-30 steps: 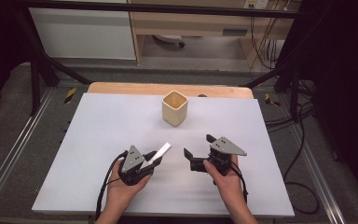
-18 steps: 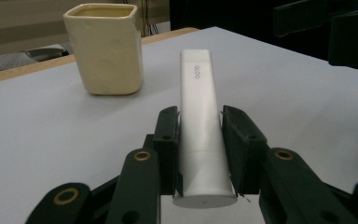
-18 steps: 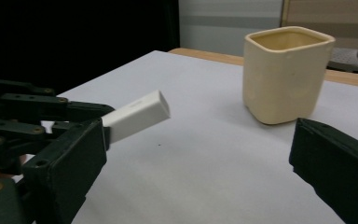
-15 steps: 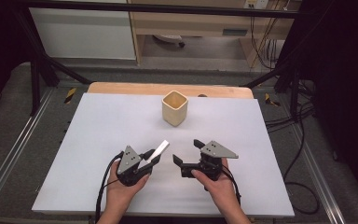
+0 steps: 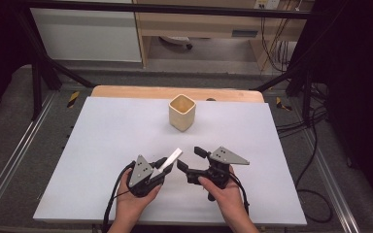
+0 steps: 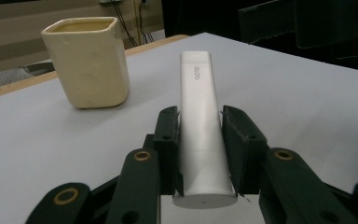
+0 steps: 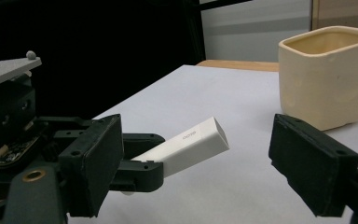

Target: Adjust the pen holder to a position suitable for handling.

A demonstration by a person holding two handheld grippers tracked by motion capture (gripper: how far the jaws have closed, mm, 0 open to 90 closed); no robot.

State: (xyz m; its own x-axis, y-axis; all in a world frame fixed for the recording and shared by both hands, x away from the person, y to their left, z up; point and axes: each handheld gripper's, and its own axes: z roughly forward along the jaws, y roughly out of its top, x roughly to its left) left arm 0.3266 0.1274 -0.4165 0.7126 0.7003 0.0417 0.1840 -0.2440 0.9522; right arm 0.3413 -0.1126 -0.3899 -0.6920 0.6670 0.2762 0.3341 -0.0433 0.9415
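A white flat-ended tube (image 5: 171, 158) sticks out up and to the right from my left gripper (image 5: 161, 167), which is shut on its lower end. The left gripper view has the tube (image 6: 198, 121) clamped between both black jaws and lifted off the table. My right gripper (image 5: 191, 159) is open just right of the tube's tip and points left at it. From the right gripper view, the tube (image 7: 191, 142) lies between the spread jaws, with the left gripper (image 7: 137, 161) behind it. A cream square cup (image 5: 182, 112) stands upright farther back, at the middle of the table.
The white table top (image 5: 102, 141) has a wooden strip (image 5: 126, 91) along its far edge. Cables (image 5: 296, 121) hang off the right side. Dark metal frame rails run along both sides of the table.
My right gripper has moved left and turned toward the tube, bringing its open jaws around the tip. The left gripper has held the tube nearly still.
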